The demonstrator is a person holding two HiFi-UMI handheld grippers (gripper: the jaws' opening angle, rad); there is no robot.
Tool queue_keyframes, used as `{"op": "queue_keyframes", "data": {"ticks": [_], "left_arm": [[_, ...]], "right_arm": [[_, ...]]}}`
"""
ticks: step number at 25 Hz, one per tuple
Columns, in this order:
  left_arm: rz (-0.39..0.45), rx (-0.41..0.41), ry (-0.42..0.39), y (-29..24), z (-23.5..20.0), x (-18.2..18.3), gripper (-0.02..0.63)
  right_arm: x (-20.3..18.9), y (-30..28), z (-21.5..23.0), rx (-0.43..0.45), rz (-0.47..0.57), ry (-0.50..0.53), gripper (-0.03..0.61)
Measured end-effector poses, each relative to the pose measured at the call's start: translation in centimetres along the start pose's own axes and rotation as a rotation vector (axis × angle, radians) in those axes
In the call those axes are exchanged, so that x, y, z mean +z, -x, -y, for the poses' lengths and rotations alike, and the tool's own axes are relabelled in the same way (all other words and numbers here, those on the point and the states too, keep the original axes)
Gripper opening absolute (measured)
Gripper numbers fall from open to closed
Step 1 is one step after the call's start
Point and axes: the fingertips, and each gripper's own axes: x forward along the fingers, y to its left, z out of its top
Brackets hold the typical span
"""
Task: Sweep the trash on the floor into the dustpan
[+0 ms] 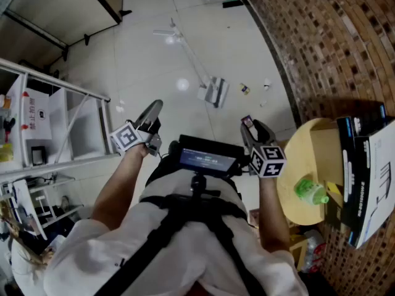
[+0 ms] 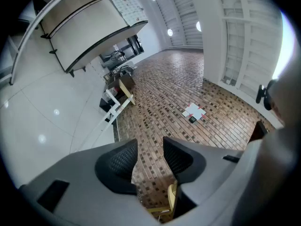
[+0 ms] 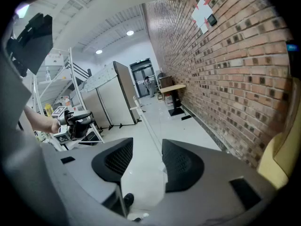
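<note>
On the pale tiled floor ahead lies a white-grey dustpan (image 1: 213,92) with a long thin handle (image 1: 187,48) running away to the upper left. A few small bits of trash (image 1: 245,89) lie just right of it, near the brick wall. My left gripper (image 1: 154,110) is raised at waist height, open and empty; its own view shows bare jaws (image 2: 150,157) against the brick wall. My right gripper (image 1: 250,124) is also open with nothing in it (image 3: 148,157). Its view looks down the floor along the white handle (image 3: 145,121) and catches the left gripper (image 3: 70,122).
A brick wall (image 1: 333,36) curves along the right. A round yellow table (image 1: 305,147) at my right carries a green bottle (image 1: 310,191) and black boxes (image 1: 364,177). A white shelf rack (image 1: 62,128) stands at the left. A screen device (image 1: 207,159) is strapped to the person's chest.
</note>
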Motion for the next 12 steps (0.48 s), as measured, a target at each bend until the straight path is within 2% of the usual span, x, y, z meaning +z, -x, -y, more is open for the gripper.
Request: {"op": "queue_keyframes", "data": {"ticks": [4, 8, 9, 12], "left_arm": [[0.013, -0.005, 0.001, -1.5, 0.0, 1.0, 0.153], [0.033, 0.015, 0.016, -2.6, -1.7, 3.0, 0.153], [0.035, 0.031, 0.017, -3.1, -2.4, 3.5, 0.153], [0.010, 0.175, -0.006, -4.0, -6.4, 5.0, 0.153]], "right_arm": [[0.9, -1.4, 1.0, -0.020, 0.004, 0.013, 0.207], [2.3, -3.9, -0.3, -0.003, -0.009, 0.041, 0.207], [2.9, -4.6, -0.7, 0.004, -0.014, 0.050, 0.207], [4.4, -7.1, -1.9, 0.012, -0.027, 0.070, 0.207]]}}
